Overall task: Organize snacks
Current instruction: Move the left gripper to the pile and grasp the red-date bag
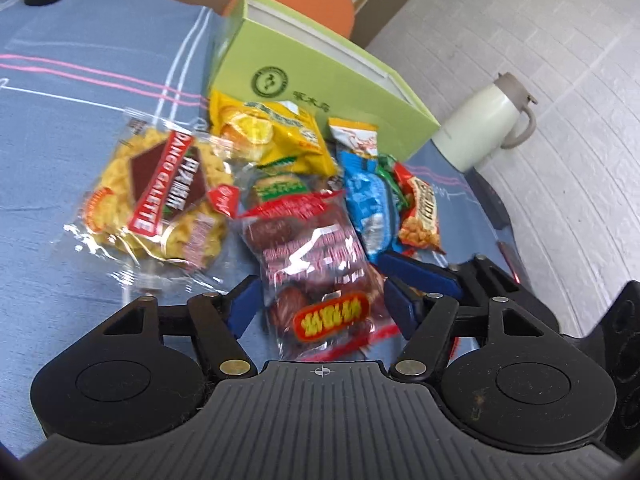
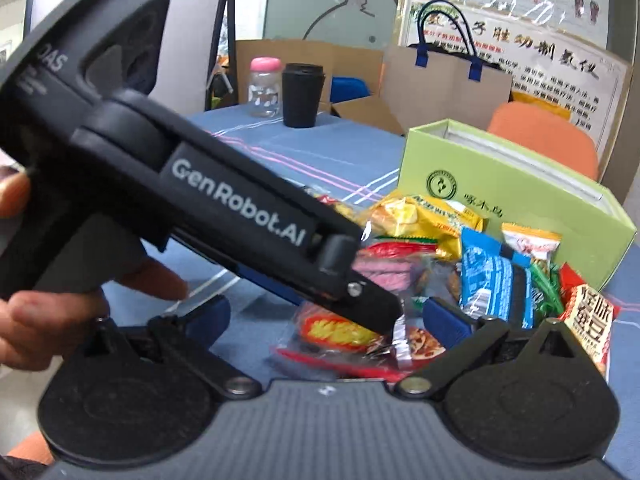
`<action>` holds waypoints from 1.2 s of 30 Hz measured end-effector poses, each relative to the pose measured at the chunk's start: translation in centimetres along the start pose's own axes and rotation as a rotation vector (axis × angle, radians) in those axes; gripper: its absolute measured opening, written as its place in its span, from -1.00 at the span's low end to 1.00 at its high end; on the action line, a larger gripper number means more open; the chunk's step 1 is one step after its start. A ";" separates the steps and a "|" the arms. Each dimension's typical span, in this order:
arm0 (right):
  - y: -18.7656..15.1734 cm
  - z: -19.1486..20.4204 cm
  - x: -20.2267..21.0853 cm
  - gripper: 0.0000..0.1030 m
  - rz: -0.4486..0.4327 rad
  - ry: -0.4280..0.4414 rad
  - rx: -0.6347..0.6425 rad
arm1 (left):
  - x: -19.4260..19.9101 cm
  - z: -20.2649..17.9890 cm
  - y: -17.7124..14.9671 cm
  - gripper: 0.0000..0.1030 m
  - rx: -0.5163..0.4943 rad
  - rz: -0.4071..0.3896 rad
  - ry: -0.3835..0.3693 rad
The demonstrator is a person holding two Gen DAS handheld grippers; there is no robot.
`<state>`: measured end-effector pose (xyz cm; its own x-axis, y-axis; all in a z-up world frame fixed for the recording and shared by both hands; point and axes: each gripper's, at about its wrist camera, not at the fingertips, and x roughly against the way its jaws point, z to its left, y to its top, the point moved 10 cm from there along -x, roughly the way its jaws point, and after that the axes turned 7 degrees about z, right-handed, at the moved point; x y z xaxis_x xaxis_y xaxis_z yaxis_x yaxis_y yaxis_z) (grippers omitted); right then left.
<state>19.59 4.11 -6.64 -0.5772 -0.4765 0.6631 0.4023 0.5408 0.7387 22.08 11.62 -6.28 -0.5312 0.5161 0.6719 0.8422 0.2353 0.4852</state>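
Crinkly glossy snack packets [image 1: 316, 248] beside boxy green carton [image 1: 320, 80]

The left gripper [image 1: 320, 304] points forward and downward, its blue-padded jaws partly apart with a red snack packet [image 1: 320, 276] between them; whether the pads press it is unclear. The right gripper [image 2: 324, 320] angles down too, jaws wide apart. The left hand [image 2: 52, 312] wraps its gripper's handle, fingers [image 2: 160, 280] curled beneath.
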 end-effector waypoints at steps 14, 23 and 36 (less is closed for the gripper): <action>-1.6 2.3 -0.4 0.96 0.052 -0.019 -0.076 | 1.9 2.3 0.0 0.35 -0.019 -0.005 -0.021; -1.2 3.0 -3.1 0.99 0.058 -0.102 -0.112 | 1.1 2.5 1.0 0.37 0.003 0.014 -0.065; -0.7 4.6 -3.2 0.99 0.049 -0.091 -0.062 | 1.3 3.0 0.1 0.00 -0.026 0.061 -0.088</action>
<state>17.89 8.49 -9.87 -0.6168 -0.3836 0.6873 0.4734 0.5168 0.7133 21.74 14.76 -7.06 -0.4679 0.5991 0.6497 0.8695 0.1804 0.4599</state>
